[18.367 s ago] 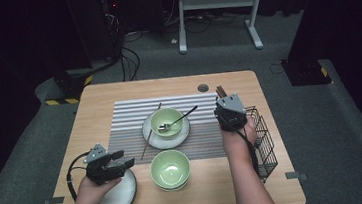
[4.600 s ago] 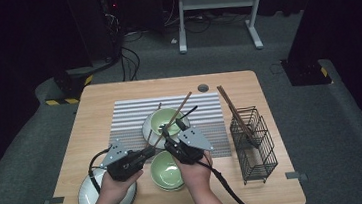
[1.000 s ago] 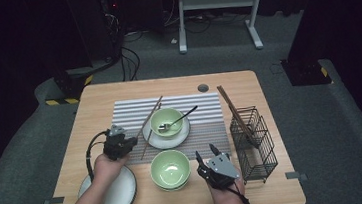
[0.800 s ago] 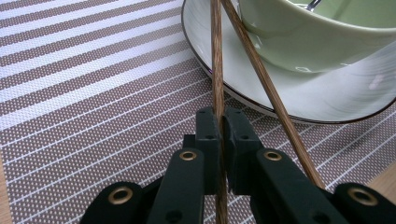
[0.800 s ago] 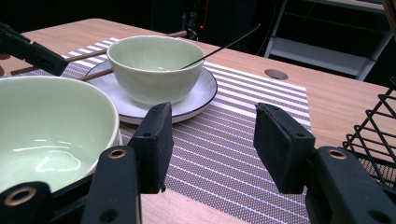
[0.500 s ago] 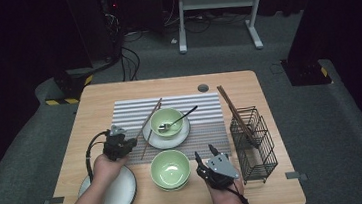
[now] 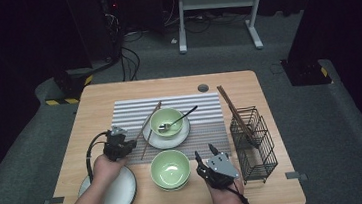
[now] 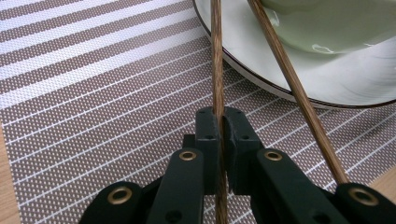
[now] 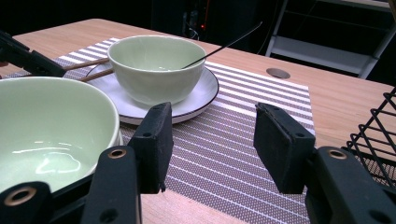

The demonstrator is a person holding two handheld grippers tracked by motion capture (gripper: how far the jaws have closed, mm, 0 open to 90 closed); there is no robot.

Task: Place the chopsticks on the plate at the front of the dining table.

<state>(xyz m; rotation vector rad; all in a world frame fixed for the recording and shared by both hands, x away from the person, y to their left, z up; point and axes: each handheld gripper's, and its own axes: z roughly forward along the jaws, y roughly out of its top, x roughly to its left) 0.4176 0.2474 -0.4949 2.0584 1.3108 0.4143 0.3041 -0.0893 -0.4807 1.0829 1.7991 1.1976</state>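
L tongs (image 8: 219,135) clamp chopstick (image 8: 216,70) | far bowl (image 7: 166,120): spoon (image 7: 177,120)

Claw (image 8: 221,135) clamps chopstick (image 8: 216,60); second chopstick (image 8: 289,84) crosses plate (image 8: 327,88).

Dark lab: lone wooden table (image 7: 118,95), floor cables (image 7: 131,54), equipment rack (image 7: 109,8) behind.

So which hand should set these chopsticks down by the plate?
Left. The left gripper is already shut on one chopstick over the placemat; the right gripper is open near the front bowl.
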